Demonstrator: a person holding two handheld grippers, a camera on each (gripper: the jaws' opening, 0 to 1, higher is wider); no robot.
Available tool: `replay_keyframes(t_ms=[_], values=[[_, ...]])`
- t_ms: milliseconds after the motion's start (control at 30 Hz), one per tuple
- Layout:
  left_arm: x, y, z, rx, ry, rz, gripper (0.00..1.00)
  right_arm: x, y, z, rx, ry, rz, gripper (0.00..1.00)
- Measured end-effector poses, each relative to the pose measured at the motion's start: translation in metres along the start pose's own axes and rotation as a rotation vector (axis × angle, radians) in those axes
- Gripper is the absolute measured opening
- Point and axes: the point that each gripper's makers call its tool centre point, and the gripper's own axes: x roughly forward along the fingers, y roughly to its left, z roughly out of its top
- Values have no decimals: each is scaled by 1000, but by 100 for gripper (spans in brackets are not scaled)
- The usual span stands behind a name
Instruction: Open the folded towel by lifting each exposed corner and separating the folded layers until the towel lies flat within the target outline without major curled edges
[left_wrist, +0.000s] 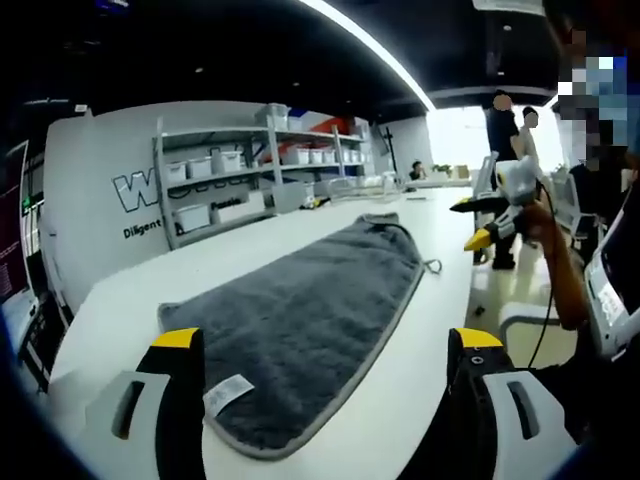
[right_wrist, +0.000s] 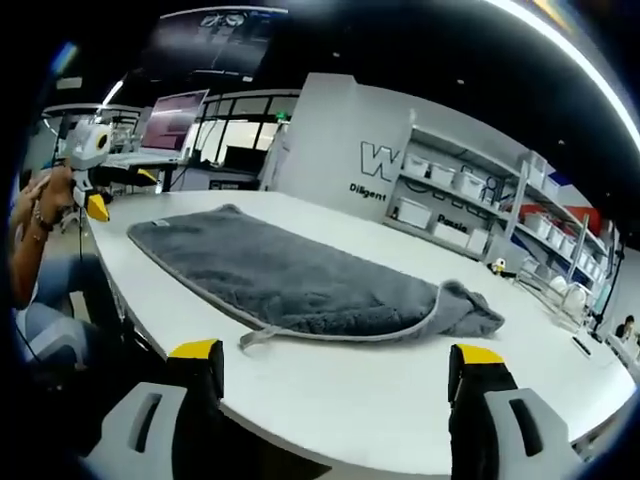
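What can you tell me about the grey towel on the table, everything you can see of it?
The towel is dark grey and plush, edged with a lighter grey sewn border. It lies spread lengthwise on the white table, mostly flat. One end is still bunched and folded over. A small hanging loop sticks out from one long edge, and a white label sits at the near corner in the left gripper view. Neither gripper touches it.

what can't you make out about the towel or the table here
- Left gripper view: the towel near corner, behind the left gripper finger.
- Left gripper view: print on the towel's label, too small.
- Right gripper view: the table outline, none visible.
- Right gripper view: layers under the bunched end, hidden by the top layer.
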Motion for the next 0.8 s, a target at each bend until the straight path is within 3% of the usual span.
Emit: replay_keyframes(t_ms=[167,267,367,533,800], values=[[1,-3,-5,-1,17,-12,99,12,-19,33,22,-67,-4,93],[1,-4,-7,-1,23,-14,99,25,-40,49,-45,-82,-50,88],[0,-4,-9,2,29,-13,99,41,-61,64,-55,-97,-80,86],[-5,-4,-6,-2,21,-7,99,73,-103,60,-97,-9,-180,74],[-10,-5,-9,-5,44,2,99,134,-139,40,-112,123,-220,61]])
